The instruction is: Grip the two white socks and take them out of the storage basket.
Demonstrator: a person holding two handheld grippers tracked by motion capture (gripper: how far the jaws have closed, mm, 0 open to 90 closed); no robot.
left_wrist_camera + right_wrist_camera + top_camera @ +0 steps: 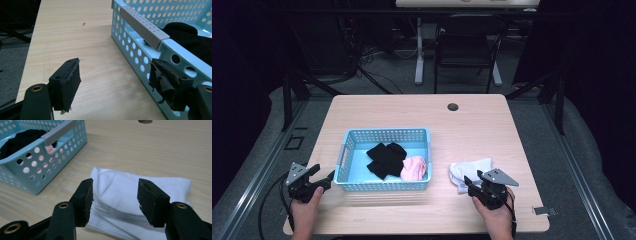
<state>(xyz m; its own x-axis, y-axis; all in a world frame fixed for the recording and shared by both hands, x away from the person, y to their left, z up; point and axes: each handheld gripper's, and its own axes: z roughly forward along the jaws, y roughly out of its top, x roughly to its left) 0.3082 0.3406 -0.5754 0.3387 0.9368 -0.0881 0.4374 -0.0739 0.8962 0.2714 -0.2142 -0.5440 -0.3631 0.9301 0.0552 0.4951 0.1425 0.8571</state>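
Here, unmarked white socks (140,192); no writing

I'm seeing a white cloth (140,192), a hole-dotted light-blue basket (384,135), black cloth (385,158), and what looks like pink cloth (414,168).

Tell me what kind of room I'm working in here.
Probably a lab or recording workspace, not a home: a light wooden table stands on grey flooring, dark drapes hang around it, and cables lie by a folding chair behind. The blue basket and white socks look staged.
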